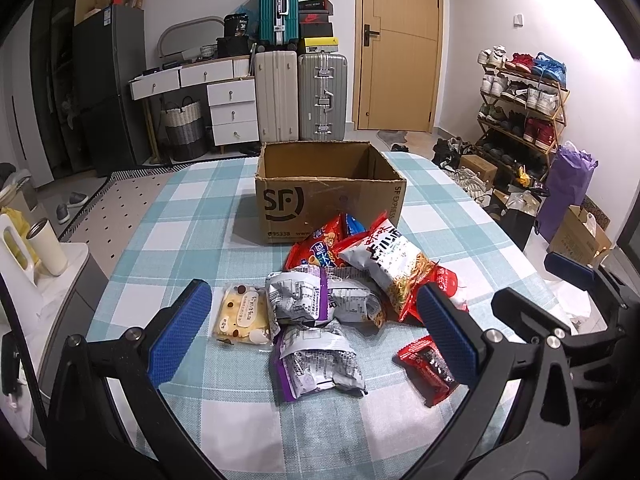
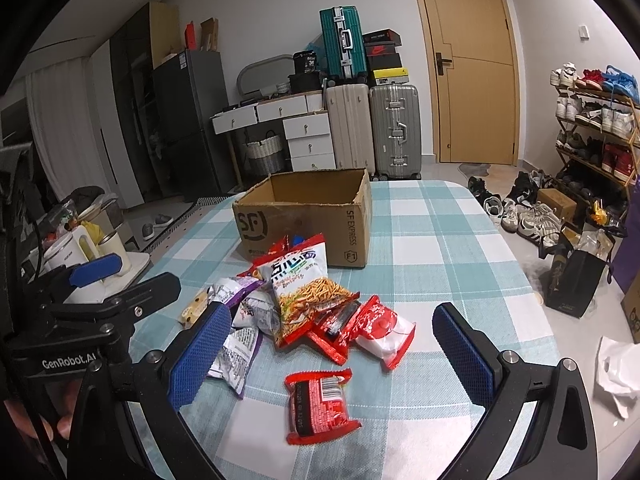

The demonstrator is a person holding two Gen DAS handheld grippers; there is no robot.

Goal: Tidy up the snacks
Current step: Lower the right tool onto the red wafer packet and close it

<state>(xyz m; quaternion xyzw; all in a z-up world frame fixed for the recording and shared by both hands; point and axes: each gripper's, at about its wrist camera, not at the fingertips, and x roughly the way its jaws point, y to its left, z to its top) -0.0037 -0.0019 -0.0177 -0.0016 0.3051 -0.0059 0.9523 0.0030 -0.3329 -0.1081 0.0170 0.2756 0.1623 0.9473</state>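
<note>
An open brown SF cardboard box (image 1: 328,204) stands on the checked tablecloth (image 1: 168,240); it also shows in the right wrist view (image 2: 304,216). In front of it lies a pile of snack packets: a noodle snack bag (image 1: 394,264) (image 2: 308,288), grey-purple packets (image 1: 320,360) (image 2: 240,352), a yellow cake packet (image 1: 242,316), and small red packets (image 1: 430,364) (image 2: 320,404). My left gripper (image 1: 316,330) is open above the grey-purple packets, holding nothing. My right gripper (image 2: 332,352) is open above the nearest red packet, holding nothing.
A side stand with a cup (image 1: 46,248) and kettle is left of the table. Suitcases (image 1: 300,96), a drawer unit, a door and a shoe rack (image 1: 520,104) line the far wall. Bags and boxes (image 2: 572,280) sit on the floor to the right.
</note>
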